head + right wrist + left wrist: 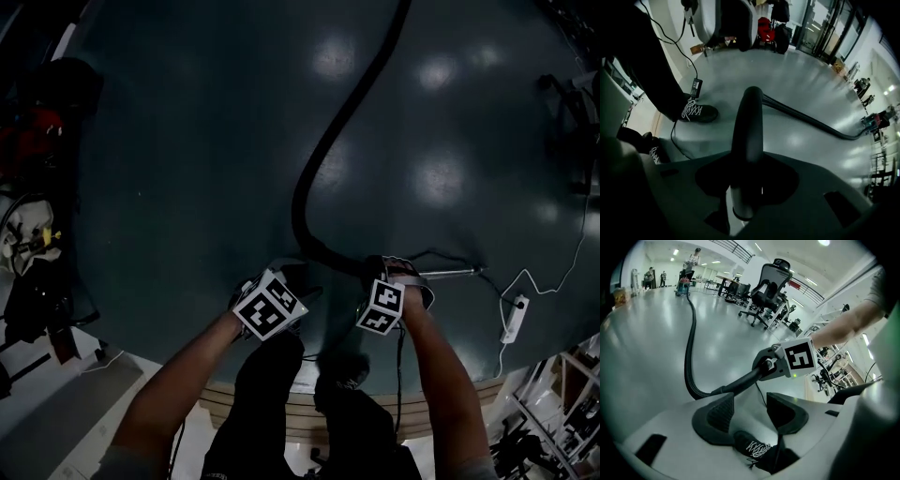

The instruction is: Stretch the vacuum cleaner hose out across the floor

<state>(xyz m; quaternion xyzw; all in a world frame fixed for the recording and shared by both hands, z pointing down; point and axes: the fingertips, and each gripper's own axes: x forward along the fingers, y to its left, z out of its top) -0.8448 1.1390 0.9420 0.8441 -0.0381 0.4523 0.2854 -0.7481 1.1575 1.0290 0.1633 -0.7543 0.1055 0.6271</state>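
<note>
The black ribbed vacuum hose [328,141] runs from the top of the head view and curves down to my hands. Its rigid black end tube [747,140] sits between the jaws of my right gripper [747,180], which is shut on it. In the left gripper view the hose [691,348] stretches across the grey floor to the small vacuum cleaner [683,287] far away. My left gripper [747,411] stands open and holds nothing, just left of the right gripper [787,362]. Both marker cubes [270,307] hang low over the floor.
A metal wand [450,274] lies on the floor right of the grippers, with a white power strip [514,319] and its cable beyond. Office chairs [766,291] stand to the right of the hose and people stand far off. My shoes [696,112] and a power adapter [695,86] are close by.
</note>
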